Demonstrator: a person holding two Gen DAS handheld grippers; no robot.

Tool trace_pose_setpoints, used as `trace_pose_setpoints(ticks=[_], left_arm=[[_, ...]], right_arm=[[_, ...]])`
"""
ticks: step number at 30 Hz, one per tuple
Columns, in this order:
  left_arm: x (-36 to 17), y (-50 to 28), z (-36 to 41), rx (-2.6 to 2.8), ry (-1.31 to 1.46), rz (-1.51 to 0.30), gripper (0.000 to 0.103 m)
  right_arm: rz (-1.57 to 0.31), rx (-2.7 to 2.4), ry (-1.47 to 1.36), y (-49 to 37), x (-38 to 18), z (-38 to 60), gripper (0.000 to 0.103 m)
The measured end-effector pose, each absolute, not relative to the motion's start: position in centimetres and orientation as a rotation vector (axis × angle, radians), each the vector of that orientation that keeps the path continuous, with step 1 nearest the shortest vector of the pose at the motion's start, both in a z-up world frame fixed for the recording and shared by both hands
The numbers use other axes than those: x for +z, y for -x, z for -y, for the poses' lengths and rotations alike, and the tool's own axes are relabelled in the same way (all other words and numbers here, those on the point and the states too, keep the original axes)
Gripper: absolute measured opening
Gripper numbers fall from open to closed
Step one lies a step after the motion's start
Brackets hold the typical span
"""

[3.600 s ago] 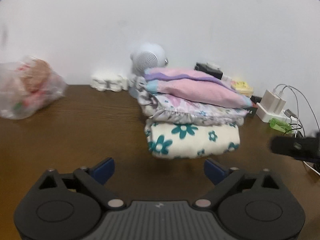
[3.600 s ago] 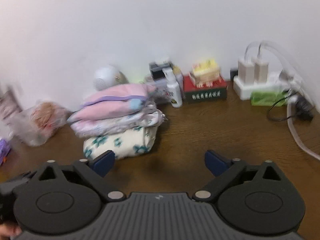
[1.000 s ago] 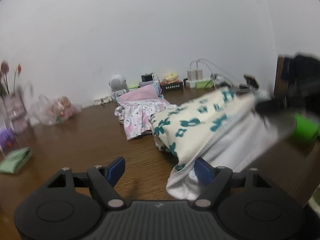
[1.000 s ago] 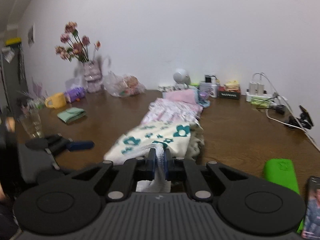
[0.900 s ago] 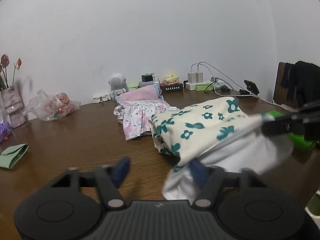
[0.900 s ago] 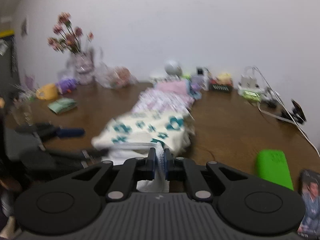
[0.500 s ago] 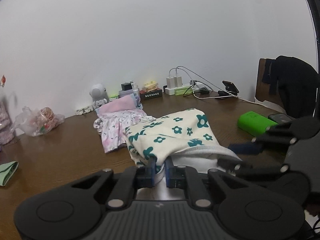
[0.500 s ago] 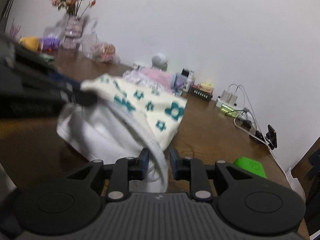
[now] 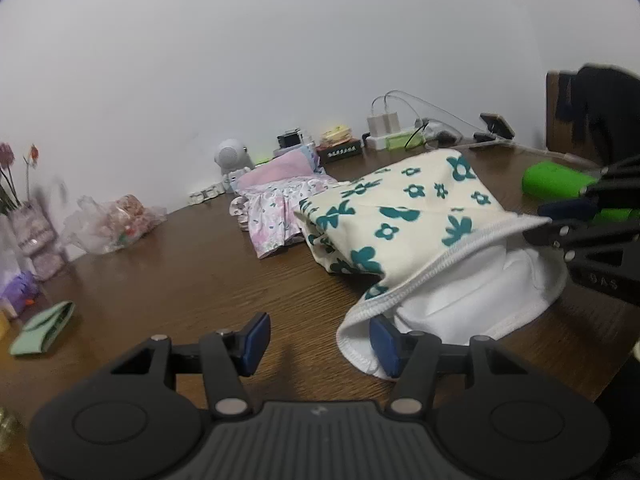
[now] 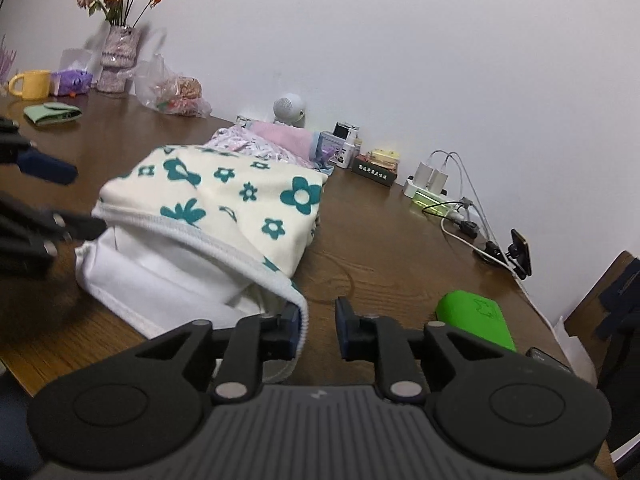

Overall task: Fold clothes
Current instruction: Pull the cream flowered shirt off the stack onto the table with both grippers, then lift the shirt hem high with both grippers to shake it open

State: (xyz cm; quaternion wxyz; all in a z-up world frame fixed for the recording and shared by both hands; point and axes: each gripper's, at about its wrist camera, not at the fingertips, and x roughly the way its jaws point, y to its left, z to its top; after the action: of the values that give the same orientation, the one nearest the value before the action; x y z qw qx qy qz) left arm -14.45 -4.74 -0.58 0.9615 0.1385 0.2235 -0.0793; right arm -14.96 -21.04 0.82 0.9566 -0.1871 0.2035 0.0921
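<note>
Both my left gripper and right gripper now gape wide, releasing the flowered garment, whose loose hem may slump off the counter.

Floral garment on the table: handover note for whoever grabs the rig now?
Left gripper: open, its right finger beside the garment's near hem, nothing clamped.
Right gripper: open, its left finger against the hem at the other end, not pinching.
Cream floral garment: lies on the wooden table, opened out, white lining showing, hem lifted at the front.
Pink folded clothes: behind it, near the wall.
Green case: close on the right; keep the cloth off it.
Done: garment spread in front of both grippers.
Left: take the hem, fold it, then fold the rest.
</note>
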Motion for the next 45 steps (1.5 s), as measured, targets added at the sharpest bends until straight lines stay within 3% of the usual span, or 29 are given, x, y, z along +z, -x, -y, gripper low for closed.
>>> trace_pose_setpoints(ticks=[5, 8, 10, 12, 15, 20, 32, 38, 45], left_arm=[[-1.2, 13.7, 4.0, -0.201, -0.258, -0.466, 0.054], [-1.2, 12.9, 3.8, -0.228, -0.21, -0.479, 0.048], [-1.3, 12.6, 4.0, -0.257, -0.181, -0.496, 0.037], [-1.4, 12.4, 4.4, -0.286, -0.168, -0.508, 0.008], [-1.2, 12.6, 4.6, -0.252, -0.152, -0.484, 0.002], [3.5, 14.4, 4.0, -0.16, -0.137, -0.361, 0.001], [26.6, 20.9, 4.4, -0.119, -0.225, 0.264, 0.001], [30.3, 18.7, 5.1, -0.09, -0.258, 0.321, 0.001], [31.5, 11.6, 4.7, -0.054, -0.278, 0.257, 0.001]], right_arm=[[-0.443, 0.197, 0.351, 14.8, 0.3, 21.7, 0.023], [-0.457, 0.205, 0.351, 14.7, 0.1, 21.7, 0.023], [-0.465, 0.21, 0.348, 14.6, 0.0, 21.7, 0.023], [-0.478, 0.217, 0.342, 14.4, -0.1, 21.8, 0.02], [-0.491, 0.242, 0.321, 14.1, 0.0, 21.8, 0.004], [-0.426, 0.277, 0.258, 14.7, 3.5, 22.9, 0.002], [0.161, 0.408, 0.401, 22.2, 28.7, 25.6, 0.001], [0.217, 0.444, 0.382, 20.9, 34.5, 25.9, 0.001], [0.179, 0.48, 0.315, 14.9, 36.1, 25.3, 0.001]])
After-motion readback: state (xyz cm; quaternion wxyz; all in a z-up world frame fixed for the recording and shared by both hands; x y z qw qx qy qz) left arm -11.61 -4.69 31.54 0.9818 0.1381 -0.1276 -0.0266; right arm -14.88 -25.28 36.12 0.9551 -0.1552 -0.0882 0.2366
